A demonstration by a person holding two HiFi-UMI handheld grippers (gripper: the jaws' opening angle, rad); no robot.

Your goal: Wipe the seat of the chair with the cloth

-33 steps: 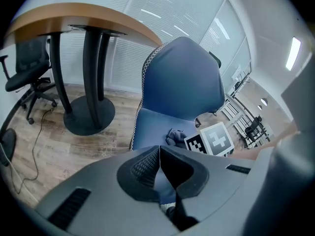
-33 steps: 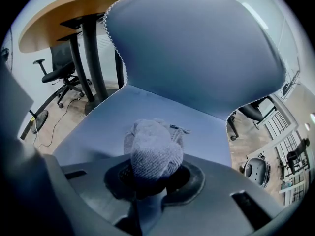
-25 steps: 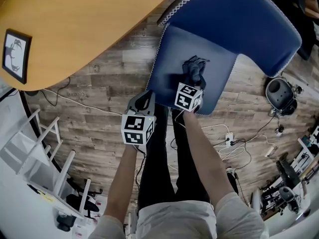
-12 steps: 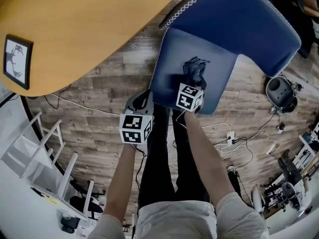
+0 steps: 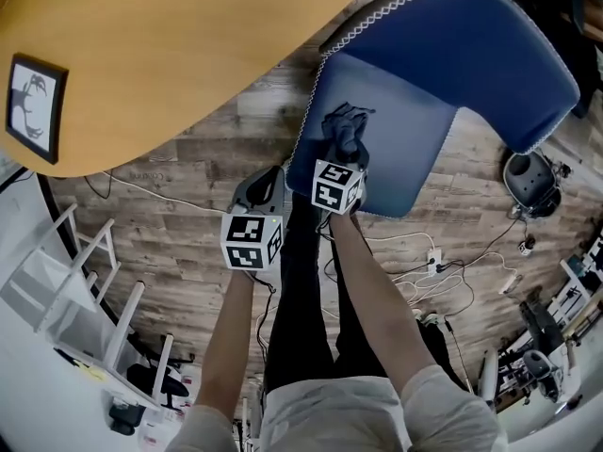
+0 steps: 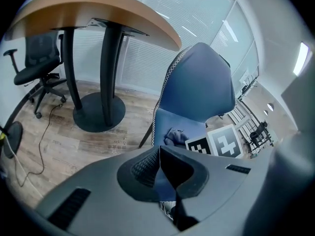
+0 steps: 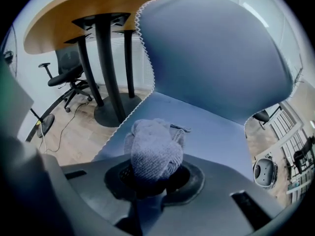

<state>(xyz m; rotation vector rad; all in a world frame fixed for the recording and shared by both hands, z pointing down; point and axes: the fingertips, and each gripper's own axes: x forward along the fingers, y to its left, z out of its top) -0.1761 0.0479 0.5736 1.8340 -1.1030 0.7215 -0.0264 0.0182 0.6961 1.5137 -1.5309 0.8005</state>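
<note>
Cloth: grey knit, bunched into a soft wad, lying on the chair, on the left front part of the seat.

Right gripper: jaws clamped on the near end of the wad. In the right gripper view the cloth bulges up and forward out of the jaws.

Left gripper: tips pressed together on nothing, hanging off the seat's front left corner, over the floor.

Handling, judged:
- Light and limp, no stiffness of its own, so it likely drags and folds under a push.
- A pull stroke should lie flatter.
- The knit probably grips the upholstery and does not slide freely.
- The hold on the bunched end looks sound. A pinch nearer a loose corner would let the wad trail.
- Nothing fragile here.

Edges and room:
- White zigzag piping marks the seat's left edge, just beside the cloth, so there is little travel that way.
- Front edge is near, under the gripper.
- Open blue seat runs right and back toward the backrest, which rises as a wall.
- Table rim stands near the chair's left side but apart from the seat.
</note>
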